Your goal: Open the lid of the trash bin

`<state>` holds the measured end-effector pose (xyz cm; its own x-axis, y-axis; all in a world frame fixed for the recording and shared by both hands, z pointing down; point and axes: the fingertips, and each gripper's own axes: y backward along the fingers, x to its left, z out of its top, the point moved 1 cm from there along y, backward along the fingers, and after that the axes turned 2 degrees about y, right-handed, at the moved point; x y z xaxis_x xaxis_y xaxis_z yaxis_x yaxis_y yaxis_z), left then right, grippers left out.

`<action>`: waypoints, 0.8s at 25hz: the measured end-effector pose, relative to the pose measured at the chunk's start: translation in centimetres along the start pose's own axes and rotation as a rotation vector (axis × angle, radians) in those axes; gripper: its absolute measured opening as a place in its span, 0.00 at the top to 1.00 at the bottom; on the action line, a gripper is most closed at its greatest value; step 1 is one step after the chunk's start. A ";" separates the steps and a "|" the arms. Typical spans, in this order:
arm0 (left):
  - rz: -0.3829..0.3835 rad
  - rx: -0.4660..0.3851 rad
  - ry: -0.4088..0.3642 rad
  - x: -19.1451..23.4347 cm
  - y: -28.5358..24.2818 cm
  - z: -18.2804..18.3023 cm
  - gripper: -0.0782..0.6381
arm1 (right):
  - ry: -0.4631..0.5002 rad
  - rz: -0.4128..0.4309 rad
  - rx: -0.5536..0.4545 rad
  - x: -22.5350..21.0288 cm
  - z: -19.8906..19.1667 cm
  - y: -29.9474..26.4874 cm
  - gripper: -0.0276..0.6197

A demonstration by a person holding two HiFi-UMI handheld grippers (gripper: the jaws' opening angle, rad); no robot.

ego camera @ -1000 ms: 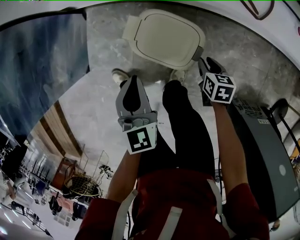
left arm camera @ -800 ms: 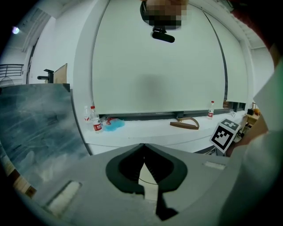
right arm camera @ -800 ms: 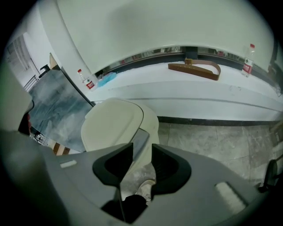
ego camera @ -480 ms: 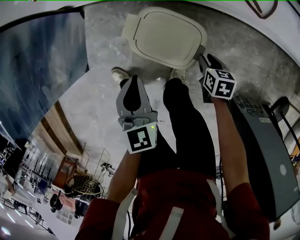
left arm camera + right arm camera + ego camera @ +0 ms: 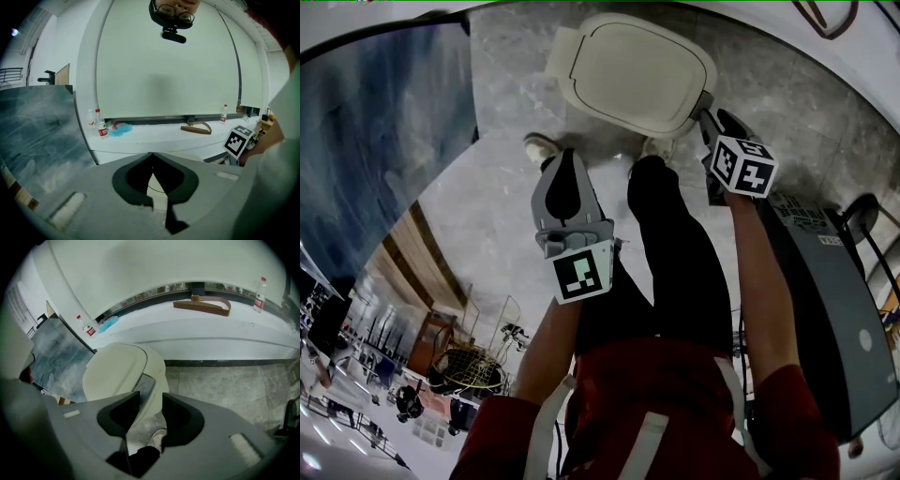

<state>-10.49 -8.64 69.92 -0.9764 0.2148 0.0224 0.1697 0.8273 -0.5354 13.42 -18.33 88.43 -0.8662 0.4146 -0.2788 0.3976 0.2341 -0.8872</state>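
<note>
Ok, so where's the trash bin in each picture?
Head view: the trash bin is at the top middle, seen from above.
Left gripper view: not clearly in it; a pale sliver low in the middle may be it.
Right gripper view: the trash bin is left of centre, in the lower half.
Shared landmark: the blue-grey marbled panel, at the left in every view.
</note>
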 end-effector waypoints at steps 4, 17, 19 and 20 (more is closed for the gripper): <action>0.007 -0.001 0.001 0.1 0.0 -0.1 0.88 | 0.010 -0.005 0.028 -0.1 -0.1 -0.2 0.71; 0.003 0.014 -0.006 0.1 -0.1 -0.4 0.88 | 0.066 -0.008 0.042 0.0 -0.1 -0.4 0.71; 0.002 0.012 -0.008 0.1 -0.2 -0.3 0.88 | 0.067 -0.011 0.040 0.0 -0.1 -0.4 0.71; 0.001 0.011 -0.008 0.1 -0.2 -0.2 0.88 | 0.069 -0.015 0.038 0.0 -0.1 -0.4 0.71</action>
<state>-10.60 -8.66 70.23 -0.9772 0.2117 0.0148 0.1697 0.8214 -0.5446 13.28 -18.34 88.79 -0.8486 0.4710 -0.2410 0.3721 0.2075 -0.9047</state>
